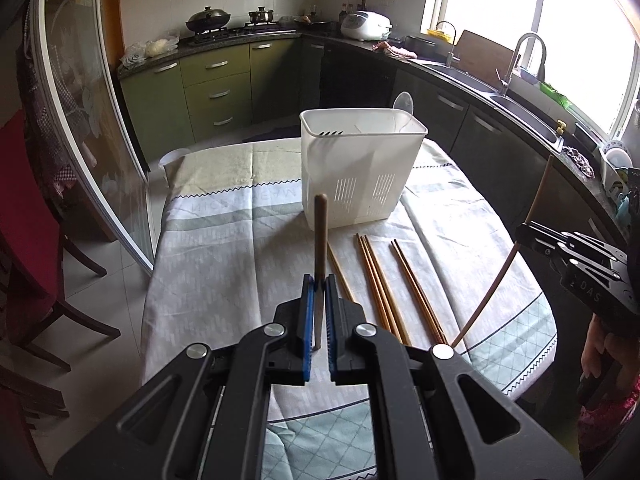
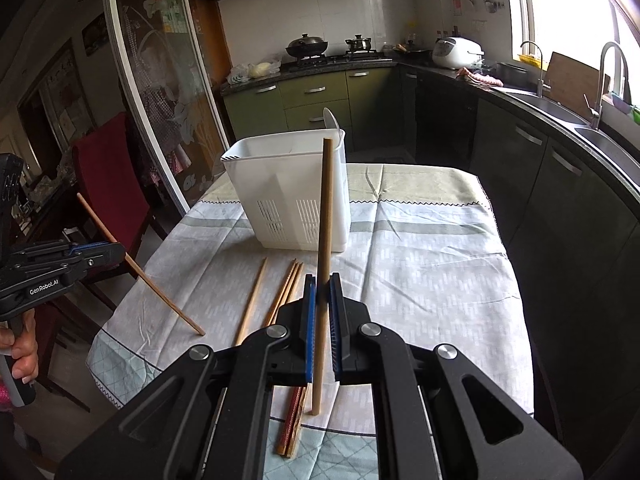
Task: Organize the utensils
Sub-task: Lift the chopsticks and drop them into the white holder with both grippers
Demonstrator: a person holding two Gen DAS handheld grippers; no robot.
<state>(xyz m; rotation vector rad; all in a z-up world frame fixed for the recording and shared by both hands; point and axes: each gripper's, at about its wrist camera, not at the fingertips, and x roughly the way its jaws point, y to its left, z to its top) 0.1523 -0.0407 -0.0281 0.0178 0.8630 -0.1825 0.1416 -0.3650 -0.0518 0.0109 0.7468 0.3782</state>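
A white slotted utensil holder [image 1: 360, 168] stands on the table, with a white spoon [image 1: 403, 105] in it; it also shows in the right wrist view [image 2: 288, 192]. Several wooden chopsticks [image 1: 384, 284] lie on the cloth in front of it, also in the right wrist view [image 2: 286, 292]. My left gripper [image 1: 319, 284] is shut on one chopstick [image 1: 320, 236], held upright above the table. My right gripper [image 2: 322, 282] is shut on another chopstick [image 2: 325, 216], also upright. The right gripper shows in the left wrist view [image 1: 524, 236], the left one in the right wrist view [image 2: 116, 252].
The table carries a grey-green patterned cloth [image 1: 224, 264]. A red-backed chair [image 2: 108, 184] stands at its left. Kitchen counters with a sink [image 1: 516, 104] run along the right, a stove with pots [image 1: 208, 20] at the back. A glass sliding door [image 1: 80, 128] is at left.
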